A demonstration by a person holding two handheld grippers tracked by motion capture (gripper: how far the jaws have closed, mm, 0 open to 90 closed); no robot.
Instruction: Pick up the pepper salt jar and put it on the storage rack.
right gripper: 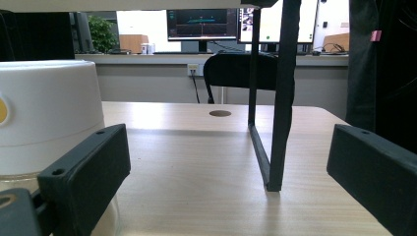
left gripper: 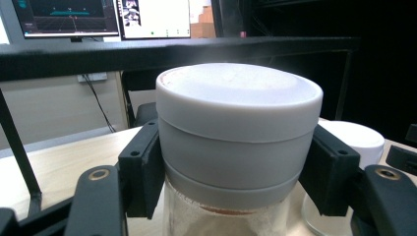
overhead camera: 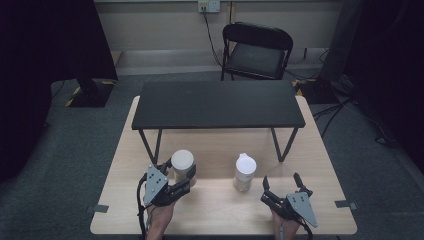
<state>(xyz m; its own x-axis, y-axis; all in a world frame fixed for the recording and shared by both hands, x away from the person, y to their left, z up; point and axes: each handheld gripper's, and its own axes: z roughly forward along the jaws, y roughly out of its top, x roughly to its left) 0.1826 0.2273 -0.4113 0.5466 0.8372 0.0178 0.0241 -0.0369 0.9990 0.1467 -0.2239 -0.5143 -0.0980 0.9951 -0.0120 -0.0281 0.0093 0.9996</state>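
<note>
Jar (overhead camera: 183,167) with the grey lid sits just in front of the black shelf (overhead camera: 218,104) — the left gripper (overhead camera: 176,181) squeezes its lid, nothing looks lifted yet, and the right gripper (overhead camera: 281,183) waits wide apart.

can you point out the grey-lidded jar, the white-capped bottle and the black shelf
grey-lidded jar (left gripper: 239,105): left gripper view, on the side of its grey lid.
white-capped bottle (overhead camera: 245,165): high view, on its white cap.
black shelf (overhead camera: 218,103): high view, on the middle of its top board.
</note>
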